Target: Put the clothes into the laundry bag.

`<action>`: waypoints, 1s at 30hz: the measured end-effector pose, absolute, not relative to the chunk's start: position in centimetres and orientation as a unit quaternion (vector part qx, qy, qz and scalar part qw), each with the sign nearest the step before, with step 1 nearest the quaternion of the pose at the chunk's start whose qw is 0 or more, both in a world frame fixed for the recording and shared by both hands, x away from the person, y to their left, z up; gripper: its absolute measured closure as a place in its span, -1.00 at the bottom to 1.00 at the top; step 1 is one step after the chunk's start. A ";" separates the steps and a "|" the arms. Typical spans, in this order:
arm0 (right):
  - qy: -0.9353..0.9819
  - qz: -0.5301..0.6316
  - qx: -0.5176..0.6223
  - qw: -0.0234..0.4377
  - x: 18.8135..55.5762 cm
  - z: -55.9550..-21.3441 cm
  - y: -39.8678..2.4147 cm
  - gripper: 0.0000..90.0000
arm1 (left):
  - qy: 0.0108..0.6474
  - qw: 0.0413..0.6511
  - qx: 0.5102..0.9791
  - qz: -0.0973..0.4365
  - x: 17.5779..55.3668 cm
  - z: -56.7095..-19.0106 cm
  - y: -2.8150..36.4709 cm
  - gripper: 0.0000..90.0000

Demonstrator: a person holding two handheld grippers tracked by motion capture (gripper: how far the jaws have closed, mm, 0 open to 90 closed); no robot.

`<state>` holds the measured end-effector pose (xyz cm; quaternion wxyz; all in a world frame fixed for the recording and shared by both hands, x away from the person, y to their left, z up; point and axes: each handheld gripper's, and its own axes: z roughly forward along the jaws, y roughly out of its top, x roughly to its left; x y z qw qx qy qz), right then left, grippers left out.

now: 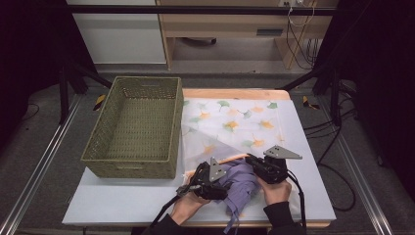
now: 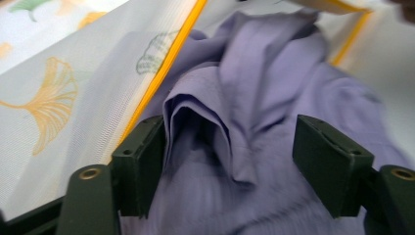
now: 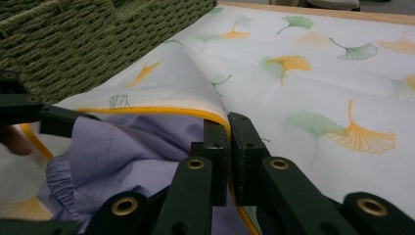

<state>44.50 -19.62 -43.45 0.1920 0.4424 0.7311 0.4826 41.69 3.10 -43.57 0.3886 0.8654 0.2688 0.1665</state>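
1. Currently, the purple garment (image 1: 241, 182) lies bunched at the near edge of the table (image 1: 122, 200), partly inside the mouth of the ginkgo-print mesh bag (image 1: 235, 122), whose yellow-trimmed opening (image 3: 161, 111) arches over it.
2. Risk: much of the garment is judged to be outside the bag. If the opening sags, the fabric could catch on the trim and be pushed under the bag instead of into it.
3. Risk: a loose strip of the garment hangs over the near table edge. It could drag the bundle back out as it is fed forward.
4. Left gripper (image 2: 230, 166): the jaws stand spread, with a raised fold of the garment between them. The pads do not press on it, so nothing is held here. A closure at this spot may take only a thin fold, and the rest of the bundle would stay behind.
5. Right gripper (image 3: 228, 147): the jaws are pressed together on the bag's yellow trim and hold the mouth lifted. The garment lies just beside and below these jaws. A slip here would drop the opening.
6. The woven basket (image 1: 134, 127) stands just beside the bag, to its left, and is not involved.
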 end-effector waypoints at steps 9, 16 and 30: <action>0.732 0.482 0.441 0.193 44.5 -43.5 -19.6 0.91 | 0.253 0.354 0.894 0.103 40.6 -45.9 2.1 -0.23; 0.733 0.480 0.444 0.189 44.5 -43.5 -19.5 0.91 | 0.269 0.365 0.885 0.105 41.2 -46.7 1.8 0.44; 0.731 0.484 0.442 0.190 44.5 -43.4 -19.6 0.92 | 0.299 0.356 0.865 0.191 44.5 -46.5 0.5 0.69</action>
